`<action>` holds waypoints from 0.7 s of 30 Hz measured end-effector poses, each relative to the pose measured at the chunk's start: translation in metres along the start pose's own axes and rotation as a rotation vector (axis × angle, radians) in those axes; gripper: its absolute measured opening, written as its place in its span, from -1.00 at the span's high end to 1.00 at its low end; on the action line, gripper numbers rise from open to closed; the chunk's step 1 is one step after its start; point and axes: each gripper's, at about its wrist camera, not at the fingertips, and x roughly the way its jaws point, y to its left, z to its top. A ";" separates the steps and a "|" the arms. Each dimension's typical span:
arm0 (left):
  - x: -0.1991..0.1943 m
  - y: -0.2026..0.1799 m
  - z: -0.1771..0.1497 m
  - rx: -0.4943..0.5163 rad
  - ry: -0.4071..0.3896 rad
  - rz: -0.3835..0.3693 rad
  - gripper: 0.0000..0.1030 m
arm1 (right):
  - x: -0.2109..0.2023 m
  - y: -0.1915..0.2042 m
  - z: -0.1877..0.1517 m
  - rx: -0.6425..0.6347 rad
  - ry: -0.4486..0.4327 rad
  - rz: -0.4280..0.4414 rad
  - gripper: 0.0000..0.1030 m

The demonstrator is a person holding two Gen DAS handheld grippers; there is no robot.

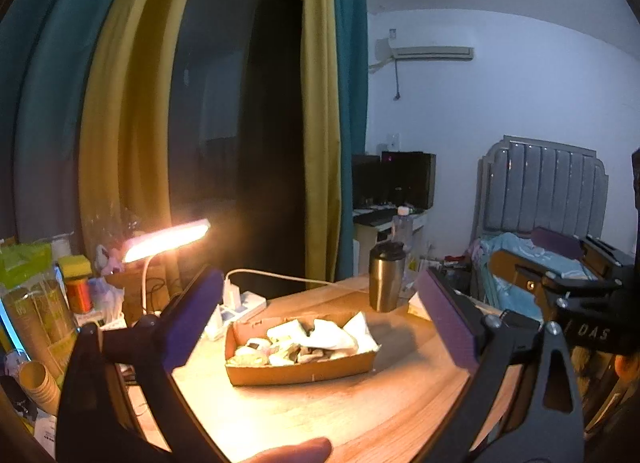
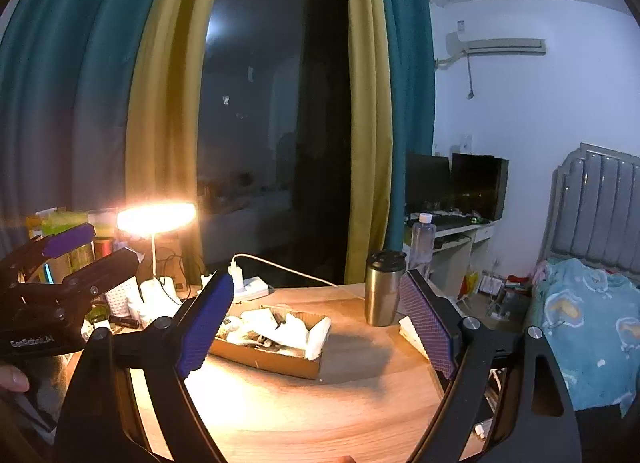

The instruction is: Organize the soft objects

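Hovering apart above tray (image 1: 298, 373), claws (image 1: 320, 319) wide.

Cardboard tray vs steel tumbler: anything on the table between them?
Nothing. Both wrist views show only bare tabletop between the cardboard tray and the steel tumbler; the tumbler's shadow falls across that stretch.

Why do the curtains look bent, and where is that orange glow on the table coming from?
In both views the fisheye lens bows the curtains and darkens the corners. In the left wrist view the desk lamp blows out to white and warms the tray and table. In the right wrist view the steel cup throws a soft shadow, while the far wall stays cool blue.
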 end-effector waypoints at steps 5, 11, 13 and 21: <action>-0.004 -0.003 0.003 0.009 -0.012 0.002 -0.92 | -0.003 -0.001 0.000 0.001 -0.010 0.001 -0.70; -0.005 -0.003 0.003 0.010 -0.008 -0.001 -0.92 | -0.005 -0.004 -0.001 0.009 -0.016 -0.004 -0.70; -0.005 -0.003 0.003 0.008 -0.006 0.000 -0.92 | -0.005 -0.004 -0.002 0.012 -0.018 -0.004 -0.70; -0.005 -0.002 0.005 0.006 -0.007 0.005 -0.92 | -0.002 0.002 0.000 0.007 -0.010 -0.001 -0.70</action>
